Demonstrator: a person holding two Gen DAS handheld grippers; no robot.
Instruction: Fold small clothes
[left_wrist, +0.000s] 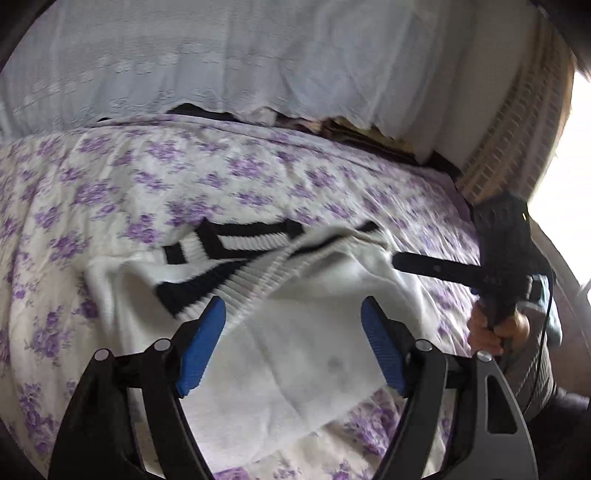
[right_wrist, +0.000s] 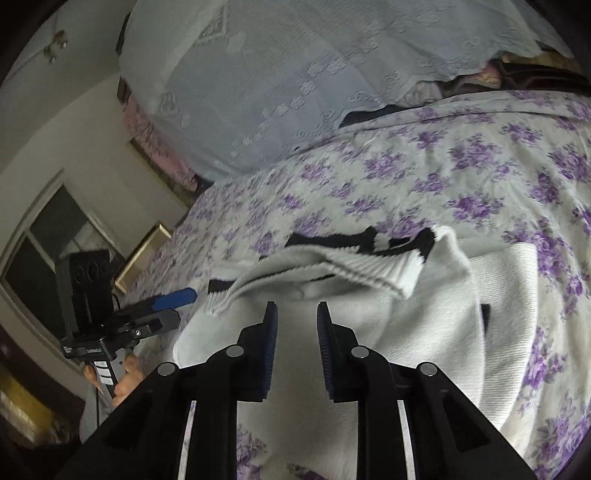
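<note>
— Blur smeared the purple-flowered bedspread (left_wrist: 258, 177); our left gripper (left_wrist: 293, 347) hid the white sweater's (left_wrist: 295, 332) near edge.
— We saw it rumpled on the bed, black stripes up; left gripper wide, right gripper (right_wrist: 297, 350) narrowly parted, both empty.

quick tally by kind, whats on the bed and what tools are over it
white knit garment with black stripes: 1
floral bedspread: 1
lace cover: 1
left gripper: 1
right gripper: 1
total: 5
</note>
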